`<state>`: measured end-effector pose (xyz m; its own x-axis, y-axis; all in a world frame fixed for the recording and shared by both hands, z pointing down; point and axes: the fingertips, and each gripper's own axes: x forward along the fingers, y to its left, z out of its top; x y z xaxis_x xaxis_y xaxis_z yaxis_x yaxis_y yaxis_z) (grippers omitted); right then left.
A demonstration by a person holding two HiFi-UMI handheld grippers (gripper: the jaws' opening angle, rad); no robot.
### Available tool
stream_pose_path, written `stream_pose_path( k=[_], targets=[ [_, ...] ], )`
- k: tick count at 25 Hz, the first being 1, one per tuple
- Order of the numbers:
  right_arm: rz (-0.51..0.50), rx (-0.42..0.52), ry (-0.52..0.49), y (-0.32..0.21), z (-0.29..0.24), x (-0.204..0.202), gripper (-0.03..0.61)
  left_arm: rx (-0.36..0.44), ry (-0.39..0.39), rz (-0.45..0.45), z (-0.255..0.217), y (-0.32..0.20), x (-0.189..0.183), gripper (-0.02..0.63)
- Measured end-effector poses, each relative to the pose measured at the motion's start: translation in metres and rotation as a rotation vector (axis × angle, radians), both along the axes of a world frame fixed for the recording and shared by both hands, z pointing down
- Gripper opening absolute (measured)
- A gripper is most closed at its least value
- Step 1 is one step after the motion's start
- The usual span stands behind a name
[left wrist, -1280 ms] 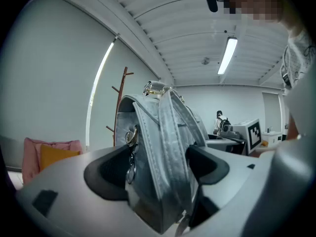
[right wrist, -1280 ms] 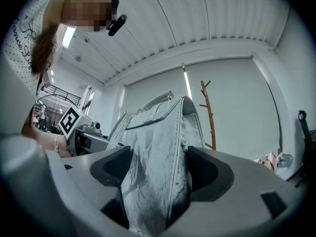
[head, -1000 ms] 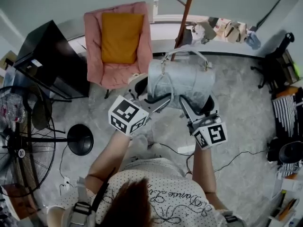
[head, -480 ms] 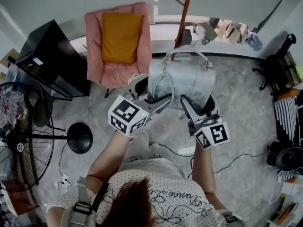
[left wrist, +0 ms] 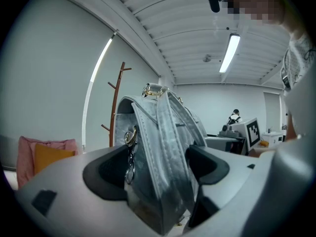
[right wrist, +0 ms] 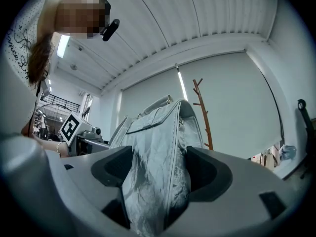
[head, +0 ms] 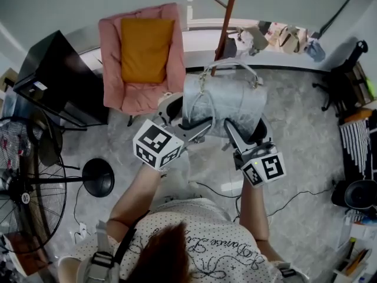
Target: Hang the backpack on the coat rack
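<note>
Before the coat rack (head: 227,22), left gripper (head: 191,125) and right gripper (head: 238,135) clamp the raised backpack (head: 227,102).

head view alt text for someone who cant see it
Seen from above, a person holds a silver-grey crinkled backpack out in front, with the left claw and right claw each shut on its near edge. The brown wooden coat rack stands just beyond it, beside a pink armchair with an orange cushion, on a grey floor.

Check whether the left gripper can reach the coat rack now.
Probably yes: the left gripper, shut on the backpack, points toward the coat rack, with nothing standing between; the pink chair sits aside.
</note>
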<state>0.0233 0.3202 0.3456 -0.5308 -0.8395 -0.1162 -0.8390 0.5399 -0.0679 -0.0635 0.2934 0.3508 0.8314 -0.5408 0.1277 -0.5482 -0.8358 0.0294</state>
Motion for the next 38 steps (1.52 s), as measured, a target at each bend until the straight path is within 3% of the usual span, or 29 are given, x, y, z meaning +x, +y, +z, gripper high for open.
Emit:
stream_pose_path(
  k=[13,21,30,38],
  targets=[
    [0.071,0.003,0.007,-0.158,-0.011,-0.02,0.35,0.013,0.017,0.066,-0.009,-0.165,-0.018,0.377],
    [0.116,-0.01,0.006,-0.2,-0.008,-0.022,0.342,-0.01,0.025,0.107,-0.002,-0.211,-0.019,0.379],
    [0.099,-0.031,-0.004,-0.249,-0.001,0.002,0.342,-0.036,0.016,0.084,0.005,-0.259,0.006,0.38],
    [0.035,-0.008,-0.007,-0.322,-0.012,0.052,0.341,-0.015,0.011,0.02,-0.007,-0.327,0.053,0.382]
  ],
)
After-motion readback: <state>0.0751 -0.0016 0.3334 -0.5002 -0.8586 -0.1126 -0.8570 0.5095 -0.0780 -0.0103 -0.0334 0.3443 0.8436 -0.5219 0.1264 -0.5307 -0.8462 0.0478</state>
